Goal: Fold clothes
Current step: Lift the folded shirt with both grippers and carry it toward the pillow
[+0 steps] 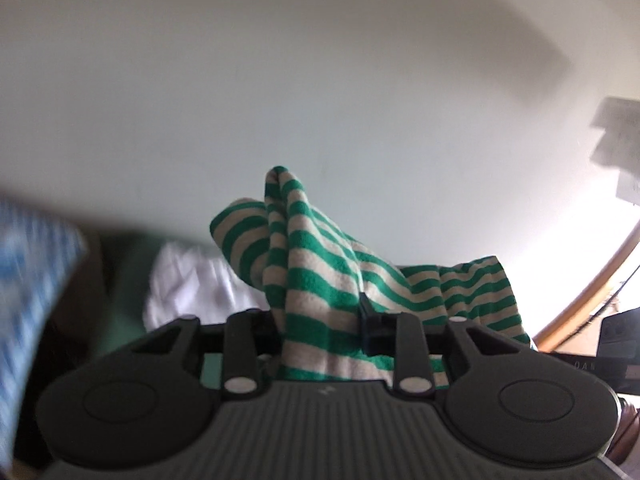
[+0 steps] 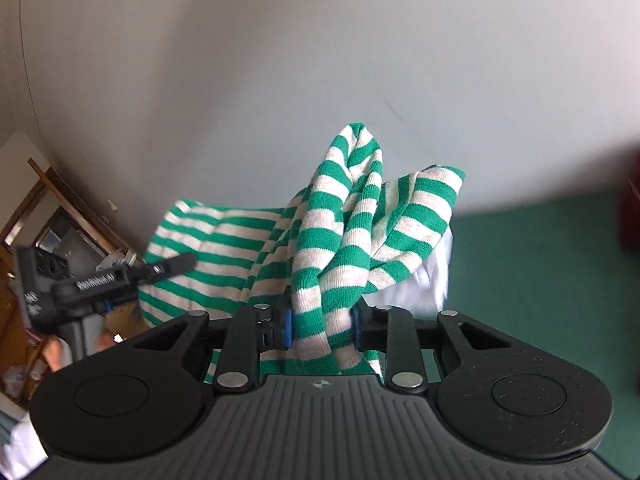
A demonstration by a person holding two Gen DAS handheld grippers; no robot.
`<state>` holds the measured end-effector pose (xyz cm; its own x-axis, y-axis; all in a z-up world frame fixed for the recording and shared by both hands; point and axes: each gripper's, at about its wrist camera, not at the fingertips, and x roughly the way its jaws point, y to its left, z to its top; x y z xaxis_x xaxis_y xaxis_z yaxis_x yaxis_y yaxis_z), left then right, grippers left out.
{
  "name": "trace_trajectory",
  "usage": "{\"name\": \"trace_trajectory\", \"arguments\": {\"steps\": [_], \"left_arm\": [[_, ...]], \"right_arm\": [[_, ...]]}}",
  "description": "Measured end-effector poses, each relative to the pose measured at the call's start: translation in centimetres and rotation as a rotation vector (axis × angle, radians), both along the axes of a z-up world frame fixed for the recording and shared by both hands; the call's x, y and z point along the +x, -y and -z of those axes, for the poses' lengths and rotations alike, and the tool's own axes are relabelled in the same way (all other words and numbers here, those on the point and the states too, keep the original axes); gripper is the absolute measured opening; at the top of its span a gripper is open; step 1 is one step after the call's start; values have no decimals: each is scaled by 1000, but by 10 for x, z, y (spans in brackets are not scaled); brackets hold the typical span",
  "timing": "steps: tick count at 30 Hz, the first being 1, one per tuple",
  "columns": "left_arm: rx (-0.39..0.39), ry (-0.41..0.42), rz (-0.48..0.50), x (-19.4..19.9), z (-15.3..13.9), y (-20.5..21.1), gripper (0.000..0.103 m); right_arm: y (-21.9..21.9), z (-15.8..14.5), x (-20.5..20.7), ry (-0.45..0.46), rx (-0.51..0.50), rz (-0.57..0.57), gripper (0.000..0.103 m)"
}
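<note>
A green-and-white striped garment (image 1: 312,264) is held up in the air against a pale wall. My left gripper (image 1: 320,332) is shut on a bunched fold of it, and cloth spills up and to the right over the jaws. In the right wrist view the same striped garment (image 2: 332,240) rises in a peak, with my right gripper (image 2: 322,328) shut on another bunch between its blue-padded fingers. The left gripper (image 2: 120,276) shows at the left of that view, clamped on the garment's far edge, with a hand below it.
A white cloth (image 1: 192,284) lies on a green surface (image 2: 540,280) below the garment. A blue checked fabric (image 1: 32,280) blurs at the left. Wooden furniture (image 2: 44,208) stands at the left of the right wrist view, and a curved wooden rim (image 1: 592,280) at the far right.
</note>
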<state>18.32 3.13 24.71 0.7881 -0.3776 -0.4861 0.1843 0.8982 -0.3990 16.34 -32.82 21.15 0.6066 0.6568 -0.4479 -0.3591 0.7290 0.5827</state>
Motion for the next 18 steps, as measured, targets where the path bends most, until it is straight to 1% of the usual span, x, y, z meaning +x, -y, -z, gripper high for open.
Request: {"name": "trace_trajectory", "arguments": {"steps": [2,3,5,7,10,13,15,18], "left_arm": [[-8,35,-1,22,-9,-17,30],[-13,39,-2,35,-10,-27,30],[-5,20,-9,60,-3,-43,30],[15,-3,-13,85,13,-53,30],[22,-44,-8,118,49,-63,30],[-4,-90,1,147,93,-63,30],[5,-107,20,160,118,-60,30],[-11,-142,31,180,153,-65,30]], "right_arm": [[-18,-3,22,29,7,19,28],[-26,-3,34,38,17,31,28],[-41,4,56,55,27,50,28],[-53,20,76,58,32,72,27],[-66,52,105,46,33,116,27],[-71,91,124,12,20,151,26],[-72,116,135,-14,19,170,26],[-70,151,149,-48,28,196,26]]}}
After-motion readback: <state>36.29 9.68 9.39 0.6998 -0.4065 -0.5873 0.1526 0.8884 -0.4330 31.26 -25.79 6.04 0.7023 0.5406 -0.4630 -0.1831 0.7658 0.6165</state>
